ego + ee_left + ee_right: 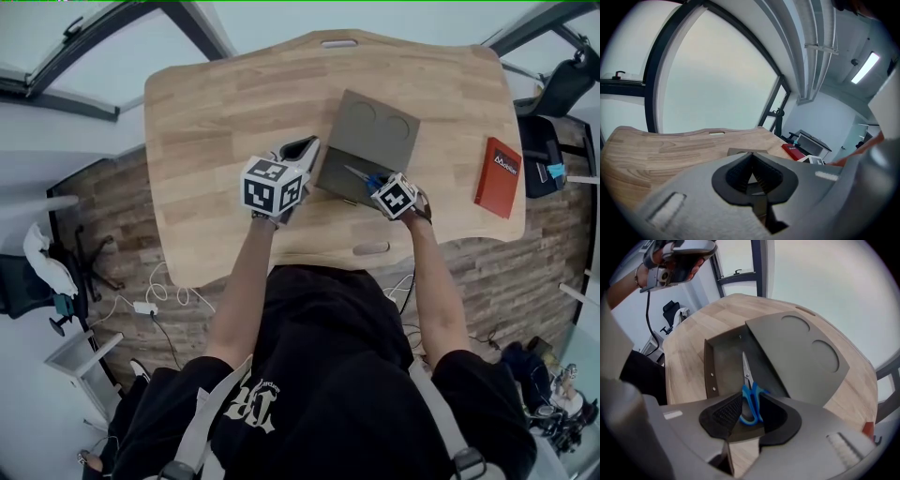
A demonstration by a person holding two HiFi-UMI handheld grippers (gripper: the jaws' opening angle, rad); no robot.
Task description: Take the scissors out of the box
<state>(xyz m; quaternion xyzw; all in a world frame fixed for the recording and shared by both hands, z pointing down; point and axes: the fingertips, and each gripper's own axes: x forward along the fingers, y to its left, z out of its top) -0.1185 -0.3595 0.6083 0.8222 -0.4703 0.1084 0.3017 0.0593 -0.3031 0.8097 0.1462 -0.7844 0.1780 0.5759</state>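
The grey box (349, 180) lies open on the wooden table (216, 141), its lid (378, 129) folded back. Blue-handled scissors (361, 175) lie in the tray (723, 357), blades pointing away. My right gripper (380, 185) points steeply down over the tray's near end. In the right gripper view the scissors' handles (751, 401) sit between its open pads (729, 411), which do not press on them. My left gripper (302, 150) hovers just left of the box. Its tips meet in the left gripper view (751, 157), with nothing held.
A red book (498, 176) lies near the table's right edge, also seen in the left gripper view (791, 149). The lid (801, 350) with two round recesses slopes up behind the tray. Chairs and cables stand on the floor around the table.
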